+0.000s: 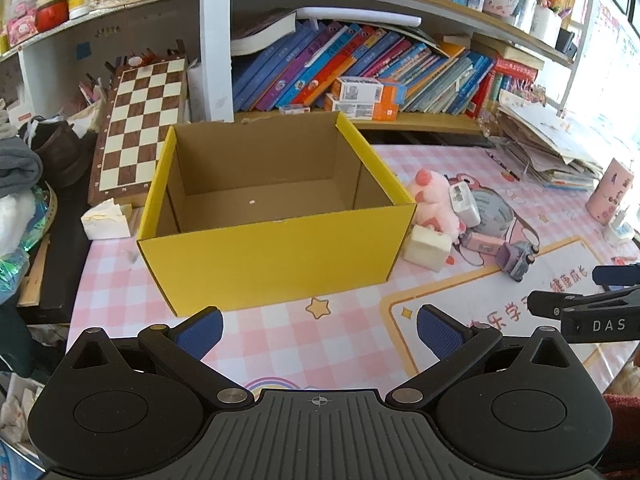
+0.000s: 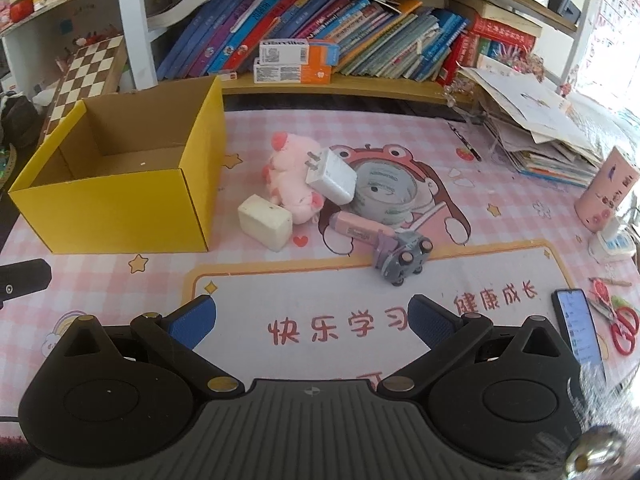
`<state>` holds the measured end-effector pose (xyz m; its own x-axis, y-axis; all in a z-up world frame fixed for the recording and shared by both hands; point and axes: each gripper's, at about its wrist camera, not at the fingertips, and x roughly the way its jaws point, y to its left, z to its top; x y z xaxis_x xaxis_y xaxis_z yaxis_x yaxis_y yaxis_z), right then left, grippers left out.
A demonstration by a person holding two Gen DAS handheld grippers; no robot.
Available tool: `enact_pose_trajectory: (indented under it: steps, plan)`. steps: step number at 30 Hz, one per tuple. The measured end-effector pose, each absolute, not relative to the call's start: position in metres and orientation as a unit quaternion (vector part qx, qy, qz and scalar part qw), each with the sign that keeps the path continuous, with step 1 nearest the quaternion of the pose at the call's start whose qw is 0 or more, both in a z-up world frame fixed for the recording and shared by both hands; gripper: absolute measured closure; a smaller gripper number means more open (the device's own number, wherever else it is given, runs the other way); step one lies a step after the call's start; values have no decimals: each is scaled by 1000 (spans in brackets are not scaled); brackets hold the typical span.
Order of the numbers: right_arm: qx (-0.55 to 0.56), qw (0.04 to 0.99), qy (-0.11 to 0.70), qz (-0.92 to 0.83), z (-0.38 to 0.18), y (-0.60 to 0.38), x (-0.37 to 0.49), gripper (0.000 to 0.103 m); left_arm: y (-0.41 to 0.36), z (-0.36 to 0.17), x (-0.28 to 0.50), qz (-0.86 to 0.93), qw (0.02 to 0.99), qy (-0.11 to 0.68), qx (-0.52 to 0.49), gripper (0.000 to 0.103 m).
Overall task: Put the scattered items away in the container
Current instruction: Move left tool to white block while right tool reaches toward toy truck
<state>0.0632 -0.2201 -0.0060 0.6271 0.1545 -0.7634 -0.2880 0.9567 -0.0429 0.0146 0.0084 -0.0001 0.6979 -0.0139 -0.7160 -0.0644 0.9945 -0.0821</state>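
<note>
Task status: not begun, in my judgement. The yellow box (image 1: 276, 200) stands on the desk (image 2: 360, 320) with nothing in it but a pale speck on its floor.

All 6 scattered items lie outside, in a cluster just right of the box: pink plush pig (image 2: 290, 176), white charger (image 2: 332, 176) leaning on the pig, tape roll (image 2: 382, 192), cream block (image 2: 265, 222), pink case (image 2: 358, 228) and grey toy car (image 2: 402, 258).

My left tool (image 1: 318, 330) hovers before the box, fingers spread, holding nothing. My right tool (image 2: 308, 322) faces the cluster, likewise spread wide and unloaded.

Remaining: all 6 transfers.
</note>
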Motion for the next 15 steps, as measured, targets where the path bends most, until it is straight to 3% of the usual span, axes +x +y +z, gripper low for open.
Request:
enact_pose_trajectory:
  steps: [15]
  plan:
    - [-94, 890, 417, 162, -4, -250, 91, 0, -28, 8, 30, 21, 919, 389, -55, 0]
